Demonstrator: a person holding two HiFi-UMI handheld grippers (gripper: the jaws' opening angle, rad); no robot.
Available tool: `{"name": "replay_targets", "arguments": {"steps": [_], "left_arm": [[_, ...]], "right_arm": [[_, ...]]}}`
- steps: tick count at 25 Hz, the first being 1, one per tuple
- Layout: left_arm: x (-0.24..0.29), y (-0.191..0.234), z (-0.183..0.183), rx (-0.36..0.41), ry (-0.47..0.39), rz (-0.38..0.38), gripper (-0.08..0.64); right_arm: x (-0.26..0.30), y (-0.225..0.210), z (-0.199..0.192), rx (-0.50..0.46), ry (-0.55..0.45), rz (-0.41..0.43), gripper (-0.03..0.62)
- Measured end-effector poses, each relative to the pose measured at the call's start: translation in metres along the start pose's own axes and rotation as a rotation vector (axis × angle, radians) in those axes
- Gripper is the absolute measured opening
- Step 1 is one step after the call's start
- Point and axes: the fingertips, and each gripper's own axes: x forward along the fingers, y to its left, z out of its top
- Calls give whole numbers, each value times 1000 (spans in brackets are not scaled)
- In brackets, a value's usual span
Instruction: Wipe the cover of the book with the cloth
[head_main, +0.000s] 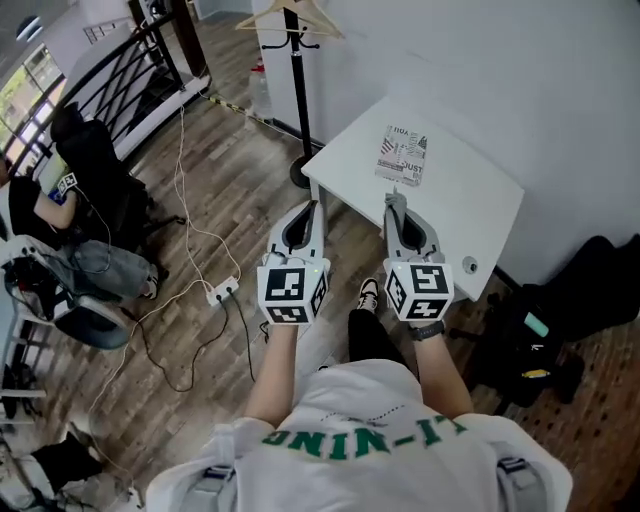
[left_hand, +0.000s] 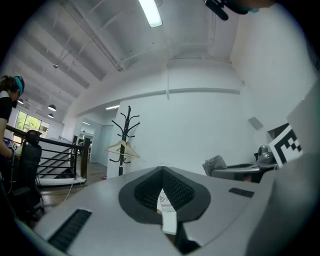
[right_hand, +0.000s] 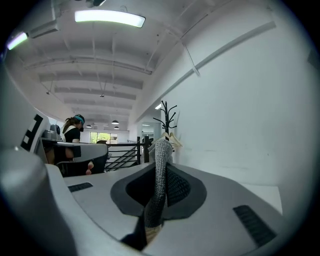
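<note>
A book (head_main: 402, 155) with a red, white and grey cover lies flat on the white table (head_main: 470, 200), towards its far side. My right gripper (head_main: 392, 198) hovers over the table's near part, just short of the book, and is shut on a grey knitted cloth (right_hand: 159, 175). The cloth stands up out of the right gripper (right_hand: 162, 142) between the jaws. My left gripper (head_main: 314, 206) is off the table's left edge, over the floor. The left gripper (left_hand: 162, 169) is shut, and a small white printed label (left_hand: 167, 207) shows in the seam of its jaws.
A black coat stand (head_main: 297, 60) with a wooden hanger stands beyond the table's left corner. A power strip (head_main: 222, 291) and cables lie on the wood floor. A seated person (head_main: 60, 200) is far left. Black bags (head_main: 560, 300) sit right of the table. A small round object (head_main: 469, 265) is near the table's front corner.
</note>
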Motion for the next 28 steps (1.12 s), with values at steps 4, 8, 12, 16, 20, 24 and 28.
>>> {"name": "replay_targets", "arguments": {"steps": [4,8,12,16,20,24,28], "left_arm": [[83,-1,1,41,2,-45,8],[168,-14,15,61,1,-105,8],[251,-27,26,51,4,-146,8],[330,-47,23,52,34,-199,8],[401,-62,-1,42,98,-226,8],[442,-58,-36,9,157,-244,8],[480,-37,-61,-17,220,-269,8]], "right_arm": [[51,-59,7,23,-30,-52,37],[101,-122,25,26,-53,-100,37],[148,-176,44,23,-68,-118,37],[194,-234,44,57,-40,-137,38],[236,-294,24,98,9,-158,38],[274,-329,-16,150,91,-181,38],[326,-341,-58,150,222,-179,40]]}}
